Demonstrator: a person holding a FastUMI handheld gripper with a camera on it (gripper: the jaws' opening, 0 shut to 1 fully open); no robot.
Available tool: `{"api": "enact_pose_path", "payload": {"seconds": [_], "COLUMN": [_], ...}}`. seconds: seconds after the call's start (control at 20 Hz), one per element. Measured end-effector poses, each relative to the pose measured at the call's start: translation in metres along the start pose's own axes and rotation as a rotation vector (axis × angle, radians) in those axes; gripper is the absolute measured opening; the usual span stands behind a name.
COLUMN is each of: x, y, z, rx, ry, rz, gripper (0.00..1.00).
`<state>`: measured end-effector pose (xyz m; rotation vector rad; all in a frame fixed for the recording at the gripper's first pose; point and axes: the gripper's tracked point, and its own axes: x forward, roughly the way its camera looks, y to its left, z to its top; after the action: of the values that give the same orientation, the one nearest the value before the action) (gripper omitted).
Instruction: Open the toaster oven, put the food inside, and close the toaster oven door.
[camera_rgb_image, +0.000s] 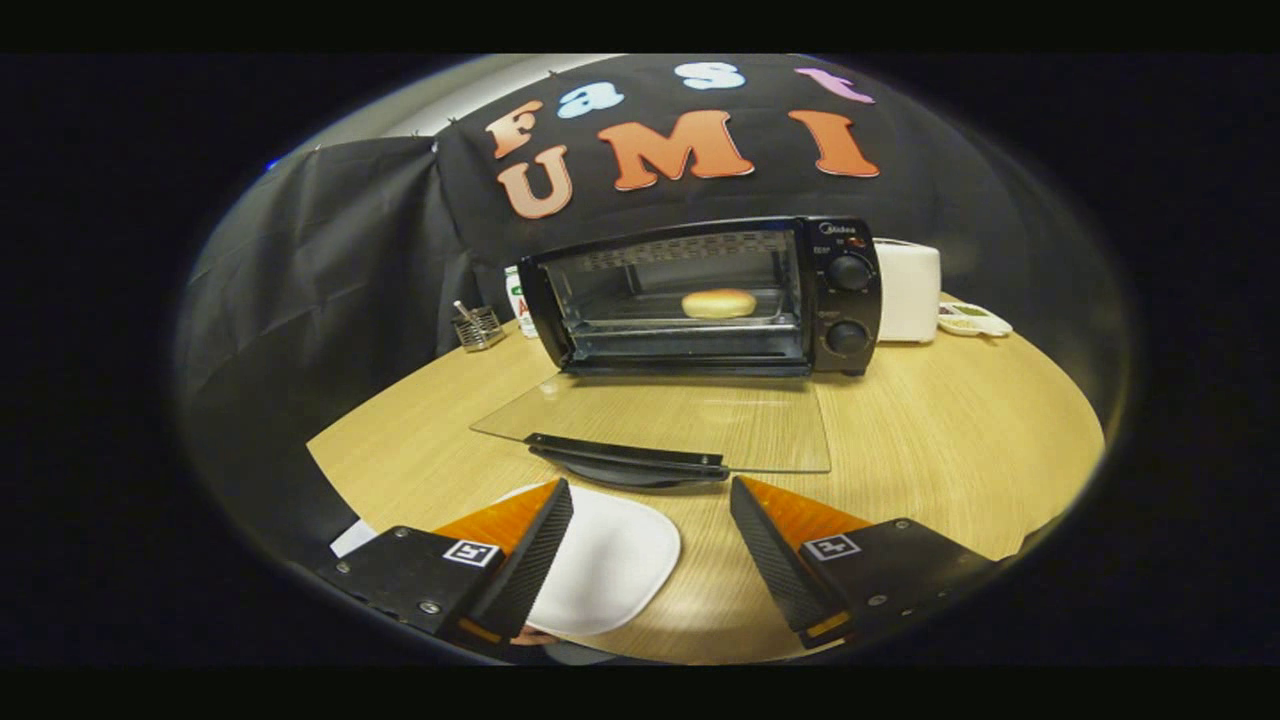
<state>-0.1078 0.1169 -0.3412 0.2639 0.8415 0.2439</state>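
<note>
Hovering low over the wooden surface (930, 440), the gripper (650, 500) has its two fingers spread wide apart with nothing between them but air. A white plate (610, 560) lies on the surface just beneath and between the fingers, nearer the left one, which covers part of its edge. Just ahead of the fingertips sits the dark handle (630, 460) of the toaster oven's door, and the glass door (680, 420) itself is folded fully down, lying flat and close over the surface.

Beyond the door stands the black toaster oven (700, 300), its cavity open toward the gripper. Inside, on the tray, rests the food, a pale golden bun (718, 303), slightly right of the cavity's middle. Two round knobs (848, 272) are stacked on the oven's right-hand panel.

To the oven's right, just beside it, is a white appliance (908, 290), with a small white dish-like item (975, 320) next to that. To the oven's left stands a small wire holder (479, 326), and a carton (516, 298) peeks out behind the oven's corner.
</note>
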Motion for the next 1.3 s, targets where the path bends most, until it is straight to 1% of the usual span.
{"api": "enact_pose_path", "payload": {"seconds": [0.1, 0.2, 0.35, 0.5, 0.9, 1.15, 1.3], "x": [0.004, 0.009, 0.016, 0.02, 0.034, 0.032, 0.033], "y": [0.0, -0.005, -0.009, -0.003, 0.016, 0.018, 0.022], "z": [-0.004, -0.012, -0.019, -0.016, -0.019, -0.002, 0.014], "rx": [0.002, -0.006, 0.018, 0.04, 0.0, -0.007, -0.055], "ry": [0.019, 0.046, 0.077, 0.084, 0.133, 0.106, 0.061], "rz": [-0.004, -0.026, -0.047, -0.036, -0.03, -0.047, -0.065], "gripper": [0.95, 0.95, 0.95, 0.95, 0.95, 0.96, 0.95]}}
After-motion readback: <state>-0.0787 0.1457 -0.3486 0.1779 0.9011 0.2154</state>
